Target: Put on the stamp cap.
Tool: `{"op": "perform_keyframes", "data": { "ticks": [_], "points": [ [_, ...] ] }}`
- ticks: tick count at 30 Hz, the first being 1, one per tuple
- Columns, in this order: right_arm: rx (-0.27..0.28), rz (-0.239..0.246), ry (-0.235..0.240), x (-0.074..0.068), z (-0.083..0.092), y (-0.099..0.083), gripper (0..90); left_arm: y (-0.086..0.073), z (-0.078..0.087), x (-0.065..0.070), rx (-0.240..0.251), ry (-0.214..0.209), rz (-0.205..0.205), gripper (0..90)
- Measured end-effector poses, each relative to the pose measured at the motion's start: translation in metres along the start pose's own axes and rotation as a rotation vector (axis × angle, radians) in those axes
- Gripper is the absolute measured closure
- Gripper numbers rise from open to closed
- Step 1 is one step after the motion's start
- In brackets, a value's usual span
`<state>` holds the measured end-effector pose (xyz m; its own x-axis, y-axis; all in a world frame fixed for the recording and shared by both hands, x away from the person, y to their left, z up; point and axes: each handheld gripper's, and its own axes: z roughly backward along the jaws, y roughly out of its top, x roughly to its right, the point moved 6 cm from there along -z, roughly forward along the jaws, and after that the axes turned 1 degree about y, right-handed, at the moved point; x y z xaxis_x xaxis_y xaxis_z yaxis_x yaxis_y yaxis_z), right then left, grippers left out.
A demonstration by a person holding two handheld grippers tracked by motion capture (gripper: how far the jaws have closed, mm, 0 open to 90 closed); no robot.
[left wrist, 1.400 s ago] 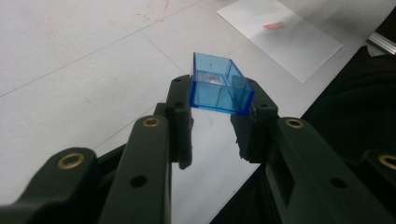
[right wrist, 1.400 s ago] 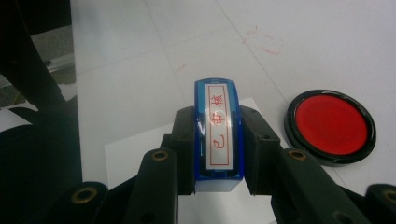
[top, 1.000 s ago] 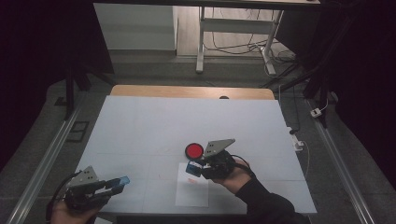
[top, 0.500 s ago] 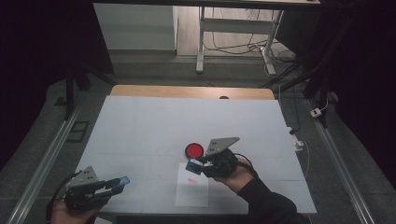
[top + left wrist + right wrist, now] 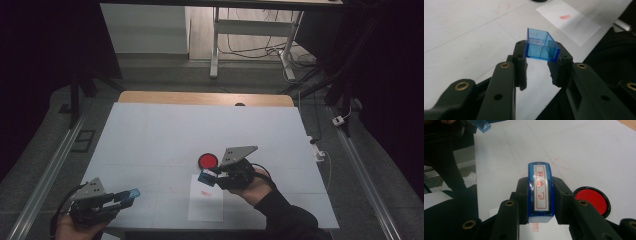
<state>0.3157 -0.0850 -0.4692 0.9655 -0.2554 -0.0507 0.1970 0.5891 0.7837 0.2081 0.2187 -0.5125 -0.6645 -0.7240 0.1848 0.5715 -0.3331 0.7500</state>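
My left gripper (image 5: pixel 125 196) hovers at the table's near left corner, shut on a clear blue stamp cap (image 5: pixel 133 192). In the left gripper view the hollow cap (image 5: pixel 541 46) sits between the jaw tips of that gripper (image 5: pixel 541 52). My right gripper (image 5: pixel 210 176) is shut on a blue stamp (image 5: pixel 205 176) just above the top edge of a white paper sheet (image 5: pixel 206 205). In the right gripper view the stamp (image 5: pixel 540 192) shows its label with red characters, held upright in the gripper (image 5: pixel 540 182). A red print (image 5: pixel 205 193) marks the sheet.
A round red ink pad (image 5: pixel 207 160) lies open just beyond the right gripper, also at the right of the right gripper view as the ink pad (image 5: pixel 592 200). The white table (image 5: pixel 165 130) has a wooden strip at its far edge. Metal rails run along both sides.
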Motion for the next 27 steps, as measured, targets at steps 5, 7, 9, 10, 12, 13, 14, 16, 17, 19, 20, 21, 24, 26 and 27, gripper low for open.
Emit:
{"op": "perform_keyframes", "data": {
  "ticks": [5, 7, 9, 10, 12, 13, 14, 16, 17, 19, 20, 21, 24, 26, 27],
  "points": [
    [0.011, -0.002, 0.004, 0.001, 0.002, 0.001, 69.6, 0.007, -0.004, 0.008, 0.013, -0.036, -0.039, 68.6],
    [0.016, -0.005, 0.005, 0.001, 0.003, 0.002, 69.6, 0.01, -0.006, 0.01, 0.015, -0.05, -0.046, 68.6],
    [0.02, -0.005, 0.008, 0.002, 0.004, 0.003, 69.6, 0.013, -0.009, 0.012, 0.016, -0.063, -0.052, 68.6],
    [0.019, -0.006, 0.007, 0.001, 0.005, 0.003, 69.6, 0.014, -0.01, 0.013, 0.016, -0.07, -0.056, 68.6],
    [0.02, -0.003, 0.009, 0.001, 0.006, 0.004, 69.6, 0.017, -0.012, 0.015, 0.017, -0.08, -0.066, 68.6],
    [0.018, 0.001, 0.008, 0.001, 0.007, 0.004, 69.6, 0.019, -0.014, 0.017, 0.018, -0.085, -0.072, 68.6],
    [0.02, 0.004, 0.007, 0.001, 0.008, 0.005, 69.6, 0.021, -0.015, 0.018, 0.018, -0.089, -0.075, 68.6],
    [0.028, 0.003, 0.009, 0.001, 0.009, 0.006, 69.6, 0.025, -0.018, 0.022, 0.011, -0.101, -0.095, 68.6],
    [0.03, 0.005, 0.009, 0.002, 0.01, 0.006, 69.6, 0.026, -0.02, 0.024, 0.008, -0.107, -0.103, 68.7],
    [0.03, 0.003, 0.011, 0.002, 0.011, 0.007, 69.6, 0.029, -0.025, 0.027, -0.001, -0.118, -0.118, 68.6],
    [0.03, 0.002, 0.012, 0.002, 0.011, 0.007, 69.5, 0.031, -0.027, 0.028, -0.003, -0.123, -0.126, 68.7],
    [0.029, 0.002, 0.012, 0.002, 0.011, 0.006, 69.6, 0.032, -0.029, 0.029, -0.005, -0.128, -0.131, 68.6],
    [0.03, 0.003, 0.016, 0.002, 0.01, 0.007, 69.6, 0.036, -0.034, 0.029, -0.002, -0.141, -0.143, 68.6],
    [0.031, 0.002, 0.019, 0.001, 0.011, 0.007, 69.6, 0.04, -0.037, 0.028, 0.002, -0.152, -0.153, 68.6],
    [0.033, 0.001, 0.021, 0.001, 0.011, 0.008, 69.5, 0.042, -0.039, 0.028, 0.005, -0.157, -0.155, 68.6]
  ]
}}
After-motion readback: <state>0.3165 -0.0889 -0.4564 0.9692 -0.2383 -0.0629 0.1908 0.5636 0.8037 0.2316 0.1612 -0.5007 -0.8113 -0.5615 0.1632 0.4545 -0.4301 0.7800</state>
